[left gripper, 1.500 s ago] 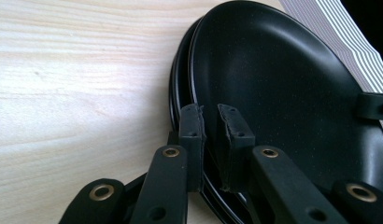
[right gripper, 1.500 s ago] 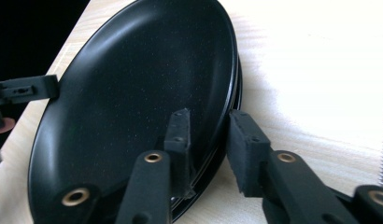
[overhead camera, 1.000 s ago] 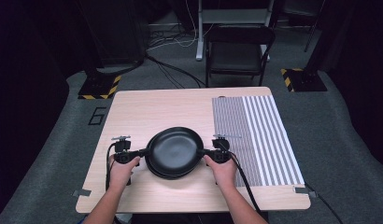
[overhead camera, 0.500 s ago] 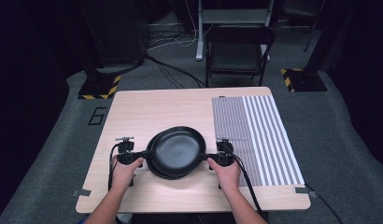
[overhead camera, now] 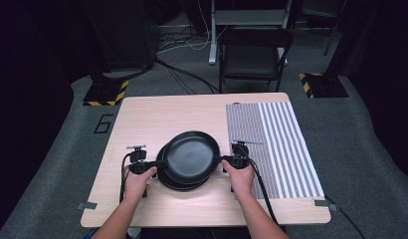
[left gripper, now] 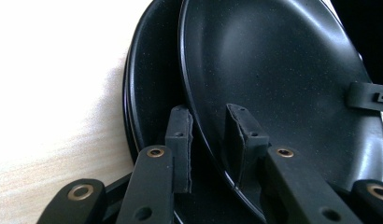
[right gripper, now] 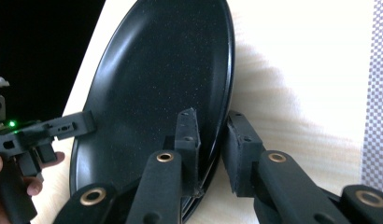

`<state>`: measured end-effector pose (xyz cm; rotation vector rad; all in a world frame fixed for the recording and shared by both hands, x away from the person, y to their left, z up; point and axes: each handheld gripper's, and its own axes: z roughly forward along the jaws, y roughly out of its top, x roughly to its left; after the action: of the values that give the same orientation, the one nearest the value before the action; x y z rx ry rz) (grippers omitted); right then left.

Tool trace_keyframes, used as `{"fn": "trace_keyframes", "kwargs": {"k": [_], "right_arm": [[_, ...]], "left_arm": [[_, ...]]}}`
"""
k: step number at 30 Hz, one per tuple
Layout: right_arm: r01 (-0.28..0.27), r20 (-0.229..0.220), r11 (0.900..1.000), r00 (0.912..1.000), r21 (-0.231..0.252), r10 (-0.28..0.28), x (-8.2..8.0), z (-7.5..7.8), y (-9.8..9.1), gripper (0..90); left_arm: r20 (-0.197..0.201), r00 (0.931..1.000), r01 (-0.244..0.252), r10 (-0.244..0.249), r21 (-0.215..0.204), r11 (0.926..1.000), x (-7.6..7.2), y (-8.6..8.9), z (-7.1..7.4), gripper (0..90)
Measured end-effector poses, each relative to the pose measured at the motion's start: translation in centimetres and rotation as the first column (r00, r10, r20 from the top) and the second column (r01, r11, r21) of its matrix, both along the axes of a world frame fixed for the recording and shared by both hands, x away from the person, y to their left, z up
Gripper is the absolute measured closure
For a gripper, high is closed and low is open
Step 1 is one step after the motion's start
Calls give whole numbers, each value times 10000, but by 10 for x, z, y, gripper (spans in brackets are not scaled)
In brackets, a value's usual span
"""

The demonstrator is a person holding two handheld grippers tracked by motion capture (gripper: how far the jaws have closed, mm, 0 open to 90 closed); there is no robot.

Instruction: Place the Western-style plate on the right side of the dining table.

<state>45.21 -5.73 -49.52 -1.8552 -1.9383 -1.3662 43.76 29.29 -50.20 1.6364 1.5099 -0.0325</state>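
Two black plates sit stacked at the front middle of the wooden table (overhead camera: 157, 114). The top plate (overhead camera: 192, 155) is raised and offset to the right, and the lower plate (overhead camera: 166, 180) shows under its front left. My left gripper (overhead camera: 159, 163) is shut on the top plate's left rim, and my right gripper (overhead camera: 223, 160) is shut on its right rim. In the left gripper view the jaws (left gripper: 209, 135) straddle the top plate's (left gripper: 283, 70) rim above the lower plate (left gripper: 147, 84). In the right gripper view the jaws (right gripper: 212, 130) pinch the plate's (right gripper: 161, 84) edge.
A grey-and-white striped mat (overhead camera: 276, 144) covers the right part of the table, just beyond my right hand. A dark chair (overhead camera: 254, 50) stands behind the table's far edge. Cables trail from both grippers toward the front edge.
The top plate has come up and shifted slightly right and away, uncovering the lower plate's front-left rim. Both hands moved with it.
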Motion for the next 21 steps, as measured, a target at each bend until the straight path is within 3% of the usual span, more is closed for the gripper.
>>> {"fn": "trace_keyframes", "kwargs": {"k": [10, 13, 21], "right_arm": [[-65, 178, 10000, 9998, -48, 66, 11, 0, 1, 770], [1, 396, 9991, 9992, -428, 16, 8, 3, 2, 733], [62, 496, 9986, 9988, -531, -35, -6, 10, -3, 691]], "left_arm": [[310, 9992, -268, 271, -99, 9996, -3, -1, -3, 722], [413, 9987, -292, 294, -39, 9996, -4, -1, -3, 721], [432, 9982, -406, 411, -119, 9991, -8, -2, -3, 723]]}}
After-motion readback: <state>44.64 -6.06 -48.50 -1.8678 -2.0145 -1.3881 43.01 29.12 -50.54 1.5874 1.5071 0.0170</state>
